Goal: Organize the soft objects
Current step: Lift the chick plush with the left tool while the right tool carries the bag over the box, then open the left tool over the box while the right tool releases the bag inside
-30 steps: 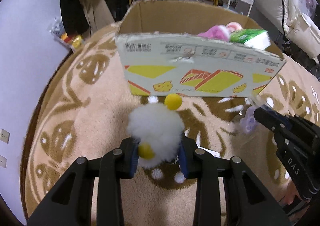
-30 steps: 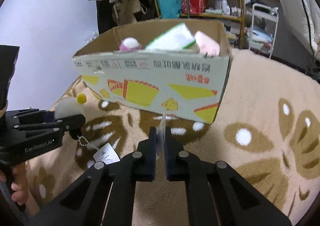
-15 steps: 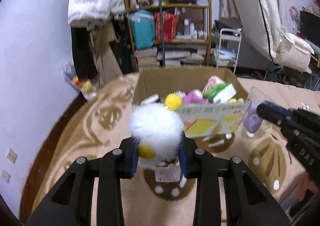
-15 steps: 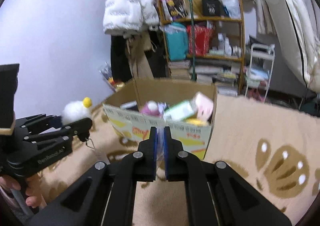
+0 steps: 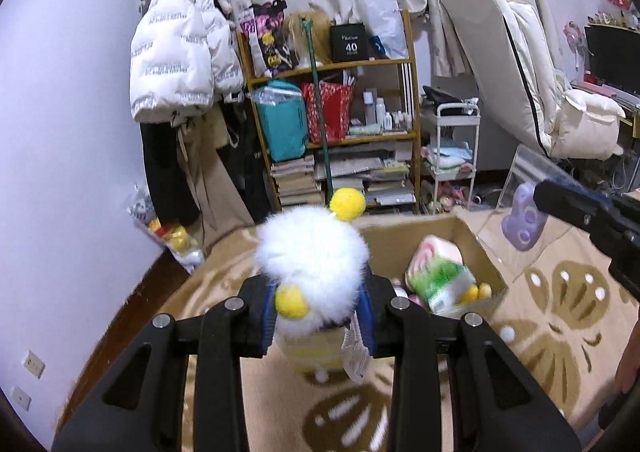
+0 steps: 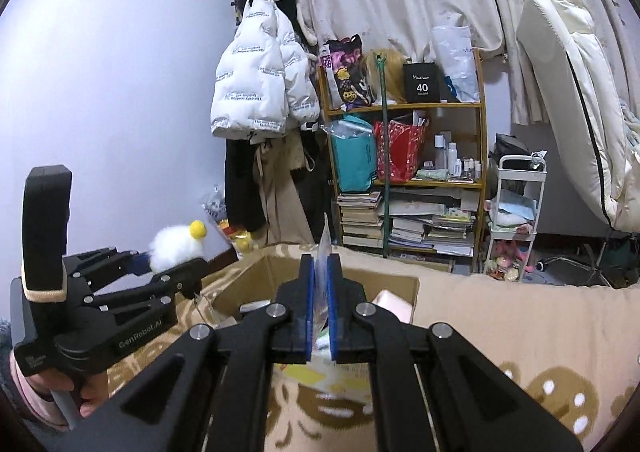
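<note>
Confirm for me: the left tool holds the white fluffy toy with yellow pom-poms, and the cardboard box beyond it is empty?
Not quite. The left tool does hold the white fluffy toy, but the cardboard box is not empty: the left wrist view shows a green-and-white pack and a pink item inside.

The cardboard box stands open at the top, so there is a way in from above, though a green-and-white pack and a pink roll already fill its right side. The left tongs and right tongs hang side by side over it, with open air between them. Behind the box, a crowded shelf, a white trolley and hanging coats close off the far side. The carpet to the right lies bare.
</note>
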The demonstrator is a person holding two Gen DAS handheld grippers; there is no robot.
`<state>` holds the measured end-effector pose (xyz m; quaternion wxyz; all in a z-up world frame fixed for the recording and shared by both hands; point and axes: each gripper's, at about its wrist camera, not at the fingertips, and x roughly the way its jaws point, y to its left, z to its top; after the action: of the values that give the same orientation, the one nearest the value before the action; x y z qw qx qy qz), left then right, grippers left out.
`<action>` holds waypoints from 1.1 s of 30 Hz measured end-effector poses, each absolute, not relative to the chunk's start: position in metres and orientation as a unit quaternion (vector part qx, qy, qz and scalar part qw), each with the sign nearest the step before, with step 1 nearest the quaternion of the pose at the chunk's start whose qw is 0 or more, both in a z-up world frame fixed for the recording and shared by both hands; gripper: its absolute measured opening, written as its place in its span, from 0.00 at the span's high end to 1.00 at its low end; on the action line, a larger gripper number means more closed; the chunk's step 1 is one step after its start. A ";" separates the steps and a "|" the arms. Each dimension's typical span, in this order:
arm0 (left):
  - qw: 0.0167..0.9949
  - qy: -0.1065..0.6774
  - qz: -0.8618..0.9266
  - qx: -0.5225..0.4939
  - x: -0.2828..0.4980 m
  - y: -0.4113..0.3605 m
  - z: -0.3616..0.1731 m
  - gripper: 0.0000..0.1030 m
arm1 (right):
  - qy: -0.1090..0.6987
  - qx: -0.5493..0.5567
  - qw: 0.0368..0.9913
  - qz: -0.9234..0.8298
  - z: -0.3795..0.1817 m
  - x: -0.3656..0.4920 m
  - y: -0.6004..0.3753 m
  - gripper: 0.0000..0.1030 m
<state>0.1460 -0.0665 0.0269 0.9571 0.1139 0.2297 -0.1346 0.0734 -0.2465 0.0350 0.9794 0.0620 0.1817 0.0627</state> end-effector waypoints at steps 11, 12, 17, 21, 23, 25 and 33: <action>0.962 0.211 -0.132 0.115 0.201 -0.087 0.035 0.68 | 0.177 0.066 0.980 0.063 0.024 0.122 -0.258 0.94; 0.960 0.218 -0.132 0.115 0.207 -0.089 0.029 0.68 | 0.179 0.068 0.979 0.063 0.021 0.126 -0.259 0.94; 0.951 0.259 -0.129 0.106 0.222 -0.091 -0.004 0.67 | 0.204 0.109 0.969 0.083 -0.001 0.142 -0.265 0.94; 0.941 0.293 -0.131 0.109 0.231 -0.088 -0.029 0.66 | 0.223 0.129 0.960 0.106 -0.022 0.153 -0.263 0.93; 0.938 0.300 -0.128 0.115 0.233 -0.088 -0.036 0.65 | 0.232 0.127 0.959 0.107 -0.030 0.155 -0.259 0.93; 0.936 0.307 -0.122 0.122 0.235 -0.087 -0.041 0.59 | 0.246 0.124 0.955 0.109 -0.038 0.158 -0.255 0.90; 0.940 0.315 -0.094 0.087 0.227 -0.067 -0.043 0.19 | 0.264 0.125 0.951 0.101 -0.047 0.160 -0.257 0.89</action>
<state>0.2271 -0.0674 -0.0430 0.9403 0.0871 0.3154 -0.0936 0.1601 -0.2569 -0.0466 0.9511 0.1253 0.2636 0.1011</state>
